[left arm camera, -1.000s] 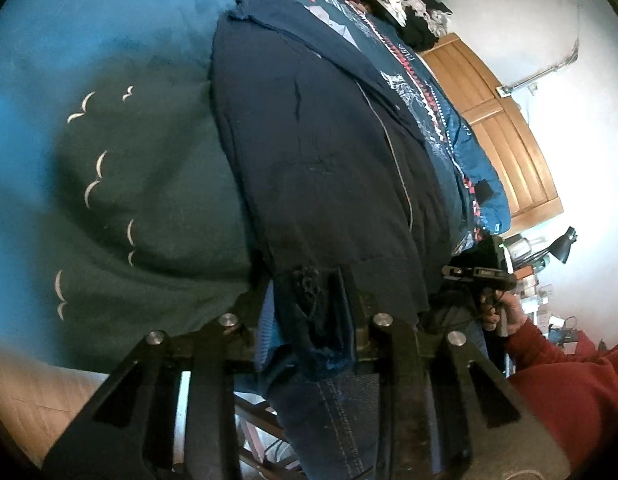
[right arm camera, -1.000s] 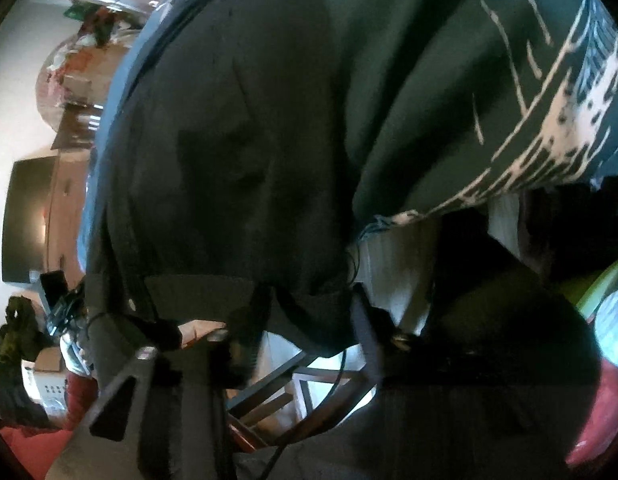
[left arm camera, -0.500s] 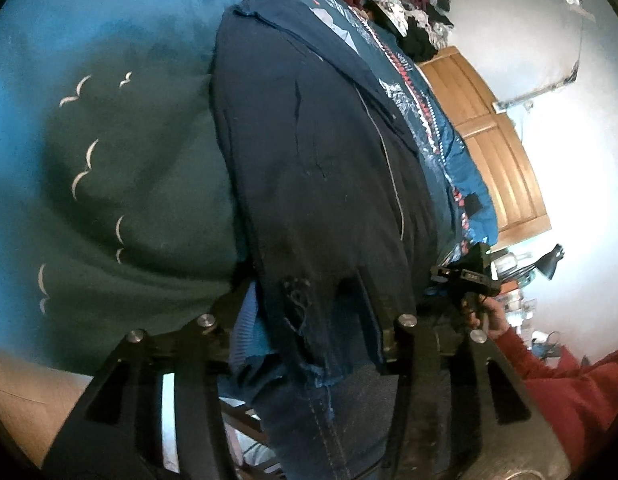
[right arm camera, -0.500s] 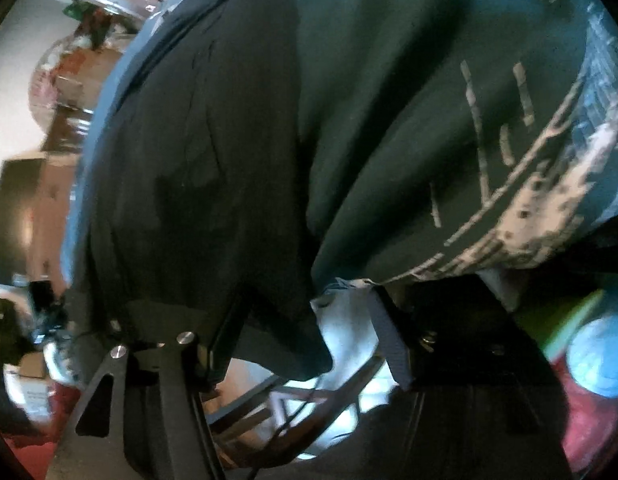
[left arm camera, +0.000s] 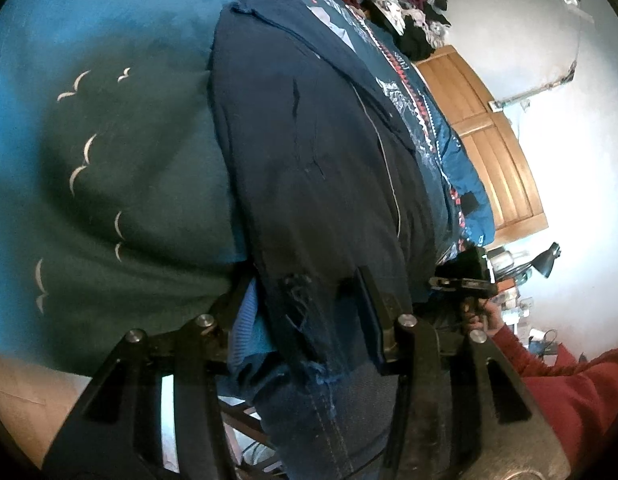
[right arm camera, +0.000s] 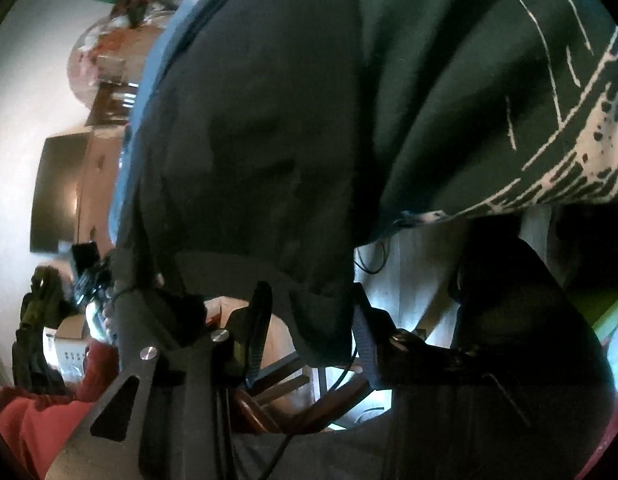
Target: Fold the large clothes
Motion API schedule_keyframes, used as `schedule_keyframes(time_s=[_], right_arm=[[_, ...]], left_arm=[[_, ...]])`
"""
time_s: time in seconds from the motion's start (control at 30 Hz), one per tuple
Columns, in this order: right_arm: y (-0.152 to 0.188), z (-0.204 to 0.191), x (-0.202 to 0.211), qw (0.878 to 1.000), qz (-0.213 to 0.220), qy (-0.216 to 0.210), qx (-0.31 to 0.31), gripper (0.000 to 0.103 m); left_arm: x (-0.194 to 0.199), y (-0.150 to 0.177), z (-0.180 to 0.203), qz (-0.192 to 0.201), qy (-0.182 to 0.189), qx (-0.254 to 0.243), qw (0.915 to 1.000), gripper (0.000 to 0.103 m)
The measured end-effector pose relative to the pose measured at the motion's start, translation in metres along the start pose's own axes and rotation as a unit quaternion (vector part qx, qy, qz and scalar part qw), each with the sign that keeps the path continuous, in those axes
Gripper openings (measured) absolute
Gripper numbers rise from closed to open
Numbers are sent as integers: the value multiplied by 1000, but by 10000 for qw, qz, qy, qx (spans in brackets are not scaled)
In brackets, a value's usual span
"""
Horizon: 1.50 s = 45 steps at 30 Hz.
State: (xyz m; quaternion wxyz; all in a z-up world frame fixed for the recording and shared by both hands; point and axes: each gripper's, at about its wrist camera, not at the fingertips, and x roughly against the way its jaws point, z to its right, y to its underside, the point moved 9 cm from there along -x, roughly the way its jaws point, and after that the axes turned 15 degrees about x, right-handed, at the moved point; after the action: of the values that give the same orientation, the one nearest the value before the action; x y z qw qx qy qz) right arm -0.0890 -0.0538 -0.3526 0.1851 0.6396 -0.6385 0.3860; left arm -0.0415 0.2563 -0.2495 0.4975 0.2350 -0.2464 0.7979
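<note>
Navy garment (left arm camera: 309, 200) fills the centre of the left wrist view, running from the bottom of the frame to the upper middle; its frayed lower edge lies between the fingers of the left tool (left arm camera: 305, 320), which are clamped on that cloth, with a strip of blue ribbed fabric (left arm camera: 243, 336) bunched against the left finger; below the fingers, at bottom centre, hangs denim with pale stitching (left arm camera: 321, 412); to the left of the navy garment spreads a teal cloth (left arm camera: 109, 180) with small white bird shapes, taking up the whole left half of the frame; on the right edge of the garment lies a patterned blue, white and red fabric (left arm camera: 421, 120); at lower right a red sleeve (left arm camera: 569, 384) reaches to a hand on the other tool, seen small at middle right; farther off, at upper right, a wooden door (left arm camera: 489, 140) stands against a white wall (left arm camera: 549, 60), and a pile of clothes (left arm camera: 397, 0) sits at the top.

In the right wrist view the right tool (right arm camera: 309, 320) has its fingers set apart, with a dark fold of the same garment (right arm camera: 249, 120) hanging between them; whether they press it I cannot tell; at upper right lies dark green cloth with a white print (right arm camera: 549, 140); a red sleeve (right arm camera: 49, 412) shows at lower left.
</note>
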Motion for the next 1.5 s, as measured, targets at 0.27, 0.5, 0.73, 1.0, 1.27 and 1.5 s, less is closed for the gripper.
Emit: schedule_keyframes(time_s=[0.27, 0.5, 0.73, 1.0, 1.27, 1.5], right_arm=[[-1, -7, 1, 9997, 41, 202, 125, 37], [-14, -54, 59, 9935, 1102, 25, 290, 11], [-60, -101, 132, 9738, 2191, -510, 322, 11], [-126, -100, 176, 9581, 2767, -740, -38, 12], [-165, -99, 183, 9592, 2742, -681, 118, 12], [-289, -72, 168, 9625, 2657, -495, 227, 13]], left_arm=[[-1, 1, -1, 164, -141, 9, 9998, 46], [30, -9, 29, 749, 123, 13, 9971, 10], [76, -63, 98, 1486, 1337, 89, 9798, 10], [83, -128, 145, 1758, 1660, -39, 9703, 11], [73, -146, 148, 1747, 1633, -45, 9710, 12], [42, -219, 137, 1851, 1234, 277, 9745, 13]])
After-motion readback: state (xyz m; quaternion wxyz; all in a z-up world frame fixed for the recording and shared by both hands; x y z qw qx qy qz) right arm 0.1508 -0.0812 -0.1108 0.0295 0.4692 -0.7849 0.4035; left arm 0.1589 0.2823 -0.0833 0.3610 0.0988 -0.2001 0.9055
